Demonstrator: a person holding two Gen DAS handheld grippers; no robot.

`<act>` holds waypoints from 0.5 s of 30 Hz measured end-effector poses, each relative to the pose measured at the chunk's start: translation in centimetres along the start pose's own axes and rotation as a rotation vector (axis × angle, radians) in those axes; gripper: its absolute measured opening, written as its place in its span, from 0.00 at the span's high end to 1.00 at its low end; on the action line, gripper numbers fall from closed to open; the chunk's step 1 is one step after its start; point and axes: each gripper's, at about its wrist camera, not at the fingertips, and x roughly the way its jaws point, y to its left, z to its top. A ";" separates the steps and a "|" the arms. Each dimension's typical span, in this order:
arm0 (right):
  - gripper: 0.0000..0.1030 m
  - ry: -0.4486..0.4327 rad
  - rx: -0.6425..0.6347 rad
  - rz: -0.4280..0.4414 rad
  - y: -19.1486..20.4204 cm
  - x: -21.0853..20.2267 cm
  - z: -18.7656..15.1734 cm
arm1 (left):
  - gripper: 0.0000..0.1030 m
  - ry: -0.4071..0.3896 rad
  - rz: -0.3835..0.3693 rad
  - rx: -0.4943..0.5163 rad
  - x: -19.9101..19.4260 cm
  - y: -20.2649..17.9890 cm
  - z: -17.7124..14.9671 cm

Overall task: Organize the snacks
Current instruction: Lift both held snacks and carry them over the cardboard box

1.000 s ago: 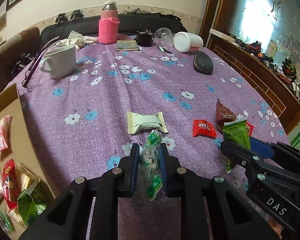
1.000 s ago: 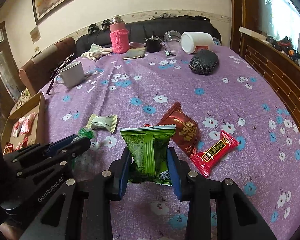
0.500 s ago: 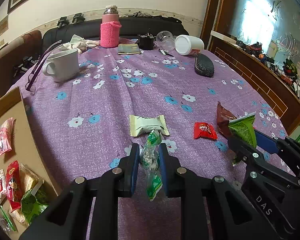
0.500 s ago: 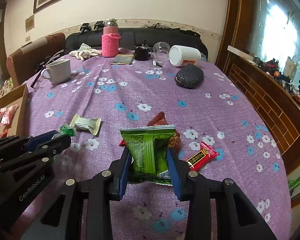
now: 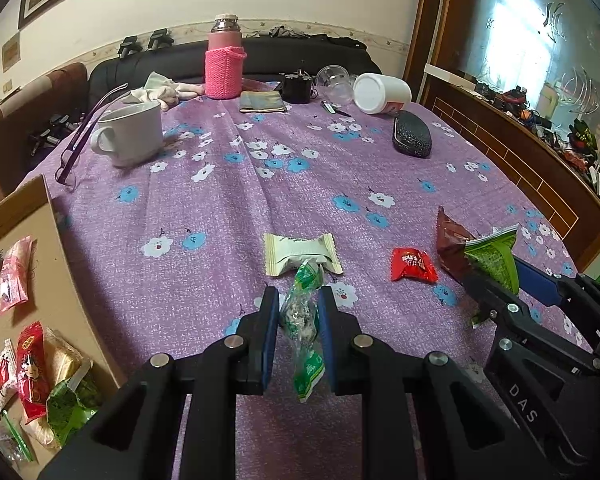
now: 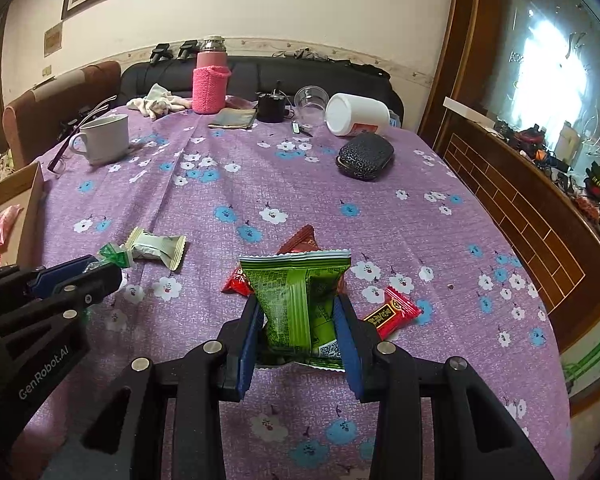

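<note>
My left gripper [image 5: 299, 312] is shut on a small clear-and-green candy wrapper [image 5: 302, 320], held above the purple flowered tablecloth [image 5: 260, 200]. My right gripper [image 6: 297, 320] is shut on a green snack packet [image 6: 296, 300], also lifted. On the cloth lie a pale green packet [image 5: 300, 254], a small red packet [image 5: 413, 265], a brown packet [image 5: 450, 240] and a red candy bar [image 6: 392, 312]. A cardboard box [image 5: 40, 280] at the left holds several snacks. The right gripper shows in the left wrist view [image 5: 500, 280], the left gripper in the right wrist view [image 6: 100, 274].
At the far side stand a white mug [image 5: 130, 134], purple glasses [image 5: 84, 136], a pink-sleeved flask [image 5: 225, 66], a black case [image 5: 412, 140], a white jar on its side [image 5: 380, 92] and a clear cup [image 5: 334, 80]. A wooden sideboard [image 6: 540, 200] runs along the right.
Both grippers have risen and drawn back from the table with their packets still held. The loose snacks on the cloth have not moved.
</note>
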 end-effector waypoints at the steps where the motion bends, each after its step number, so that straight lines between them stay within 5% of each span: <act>1: 0.63 -0.001 -0.001 -0.004 0.0 0.0 0.0 | 0.82 -0.001 0.000 -0.001 0.0 0.0 0.0; 15: 0.62 -0.011 -0.005 -0.025 0.0 0.1 0.0 | 0.82 -0.026 0.012 -0.001 -0.5 0.0 0.1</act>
